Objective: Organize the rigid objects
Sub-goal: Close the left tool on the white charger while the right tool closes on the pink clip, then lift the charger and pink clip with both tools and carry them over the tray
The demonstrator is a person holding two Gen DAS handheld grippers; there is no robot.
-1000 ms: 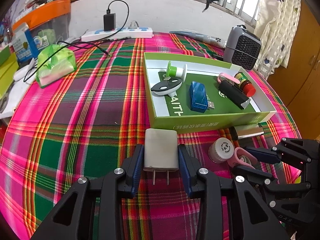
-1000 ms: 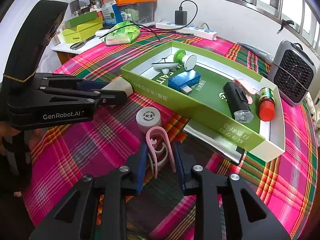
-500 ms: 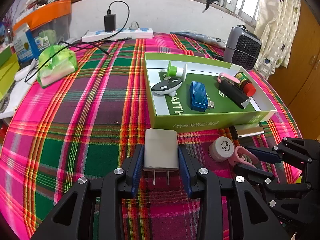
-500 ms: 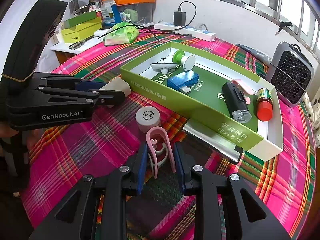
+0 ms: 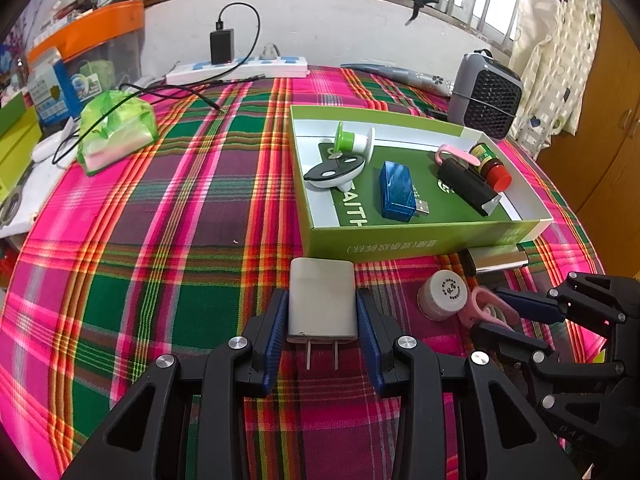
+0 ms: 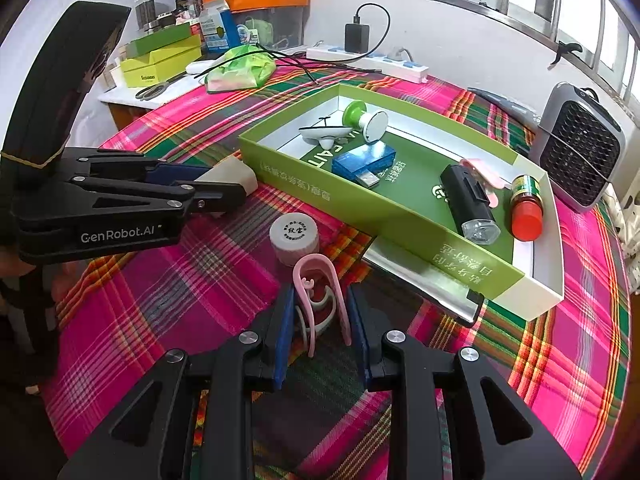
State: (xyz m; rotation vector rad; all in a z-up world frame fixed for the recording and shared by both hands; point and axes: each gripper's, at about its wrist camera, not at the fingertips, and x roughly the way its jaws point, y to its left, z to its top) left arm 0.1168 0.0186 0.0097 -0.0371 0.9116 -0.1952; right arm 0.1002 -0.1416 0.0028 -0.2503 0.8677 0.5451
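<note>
Your left gripper clamps the white charger and your right gripper pinches the pink clip, both just short of the green box at 1 o'clock. Lift too low and that near wall snags them. Inside already: a blue USB stick, black torch and red-capped bottle.

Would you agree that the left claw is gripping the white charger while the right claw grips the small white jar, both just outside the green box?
Not quite: the right claw grips the pink clip, as the right wrist view shows; the small white jar stands free beyond it. The rest holds.
</note>
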